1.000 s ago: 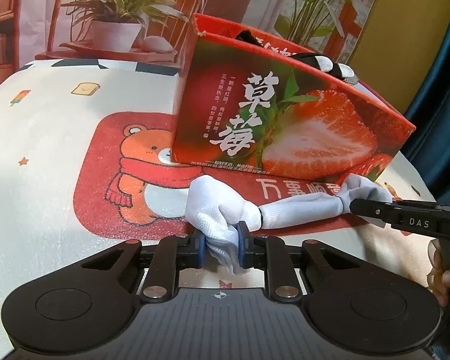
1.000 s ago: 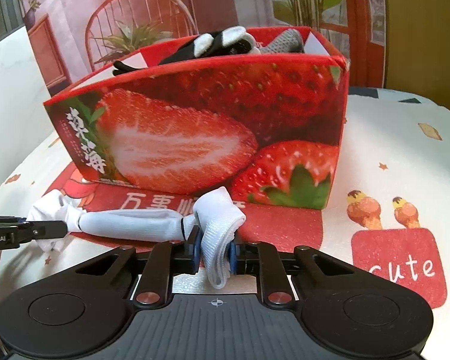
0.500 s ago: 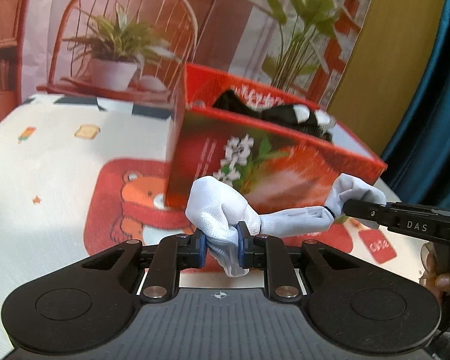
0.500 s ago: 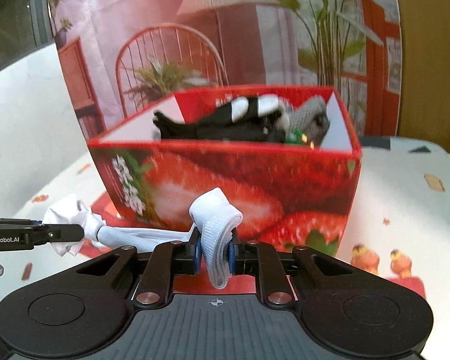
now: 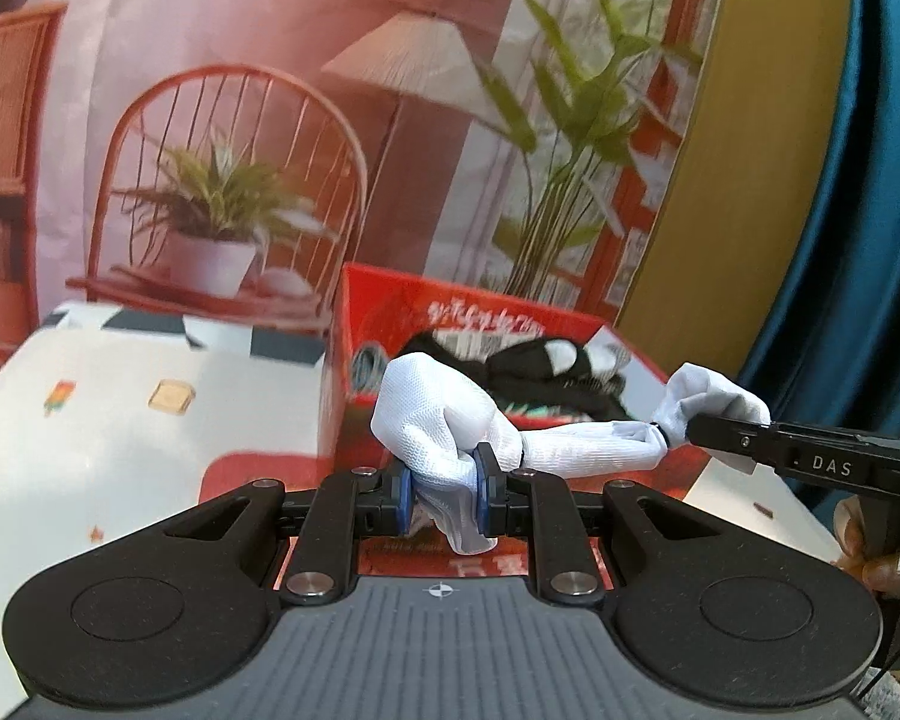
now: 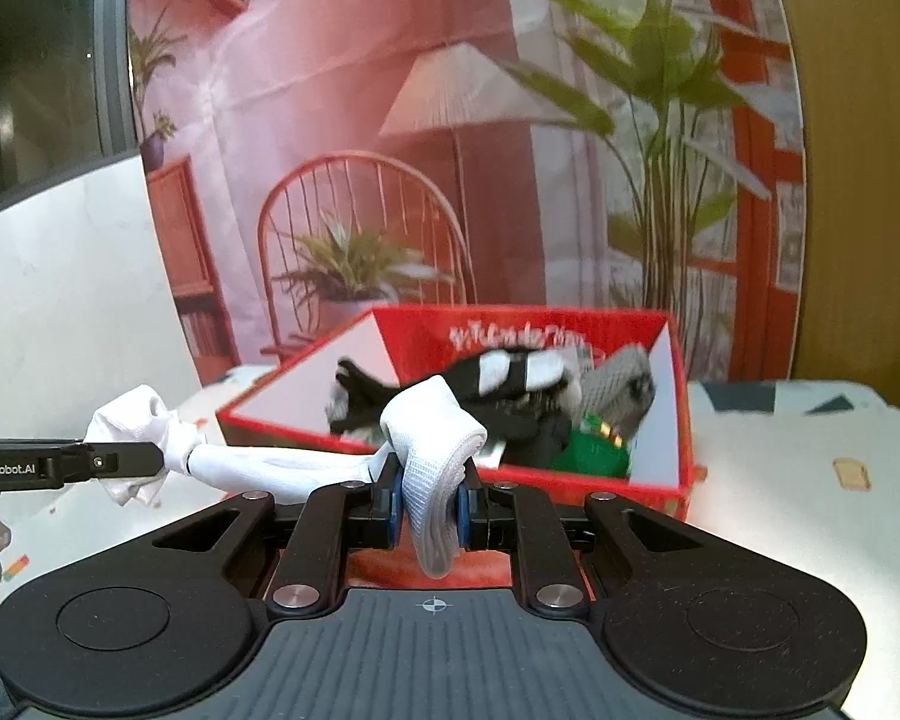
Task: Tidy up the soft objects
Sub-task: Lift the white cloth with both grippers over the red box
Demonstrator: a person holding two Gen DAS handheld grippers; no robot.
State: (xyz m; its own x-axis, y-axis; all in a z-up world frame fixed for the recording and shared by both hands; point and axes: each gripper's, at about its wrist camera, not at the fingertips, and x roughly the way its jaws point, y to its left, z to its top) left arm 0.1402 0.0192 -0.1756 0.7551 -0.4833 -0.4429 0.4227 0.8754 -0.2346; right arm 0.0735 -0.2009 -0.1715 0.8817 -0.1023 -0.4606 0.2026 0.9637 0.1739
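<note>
Our left gripper and right gripper each had their fingers clamped on one end of the white sock bundle, which hung stretched between them in the air just short of the red strawberry box. We judged this the carry step, so the next move called for bringing both ends over the rim and letting go together. A second earlier the bundle sat low beside the box wall near the surface; now we looked down into the box, at the dark socks inside.
</note>
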